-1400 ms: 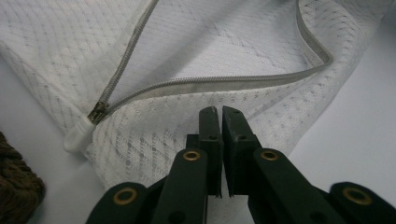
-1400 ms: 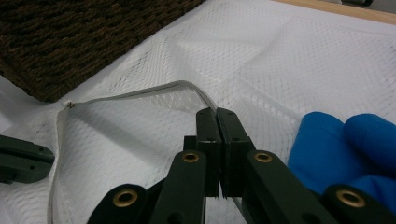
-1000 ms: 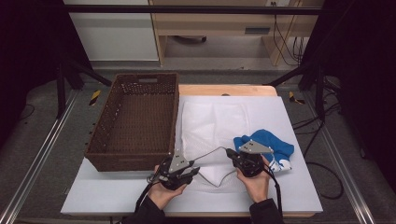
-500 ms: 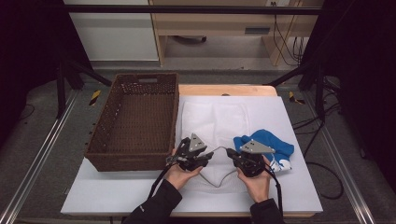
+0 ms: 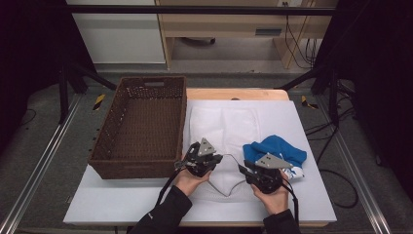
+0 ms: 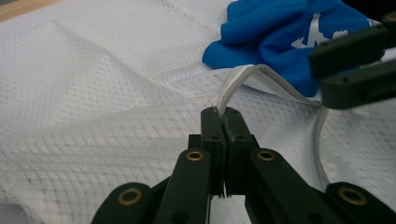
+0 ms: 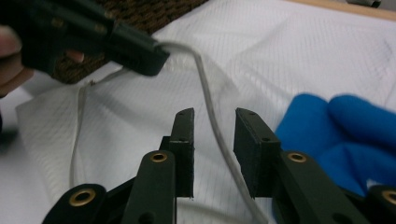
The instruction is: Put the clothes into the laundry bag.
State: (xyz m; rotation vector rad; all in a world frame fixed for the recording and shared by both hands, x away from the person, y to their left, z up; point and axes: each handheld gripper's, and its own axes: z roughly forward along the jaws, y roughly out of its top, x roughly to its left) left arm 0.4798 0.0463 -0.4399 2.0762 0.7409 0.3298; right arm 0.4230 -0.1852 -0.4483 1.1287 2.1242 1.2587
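A white mesh garment [image 5: 229, 124] lies flat on the table, with a blue garment [image 5: 285, 151] bunched on its right side. My left gripper [image 5: 217, 159] has just been closing and is shut on the garment's white trim [image 6: 238, 79], which lifts off the cloth in a loop. In its own view the left gripper [image 6: 220, 114] has its jaws pressed together on that trim. My right gripper [image 7: 214, 119] has just been opening. The trim [image 7: 206, 93] runs between its jaws and neither pad presses on it. In the high view the right gripper [image 5: 245, 170] sits just left of the blue garment.
A dark brown wicker basket [image 5: 136, 168] stands with nothing in it on the table's left half, close beside my left hand. A white sheet [image 5: 311, 195] covers the table. Cables and table legs lie on the floor beyond the far edge.
My left gripper moved away from the front edge, up and to the right onto the garment, then shut on the trim. The right gripper's jaws have parted, letting go of the trim.
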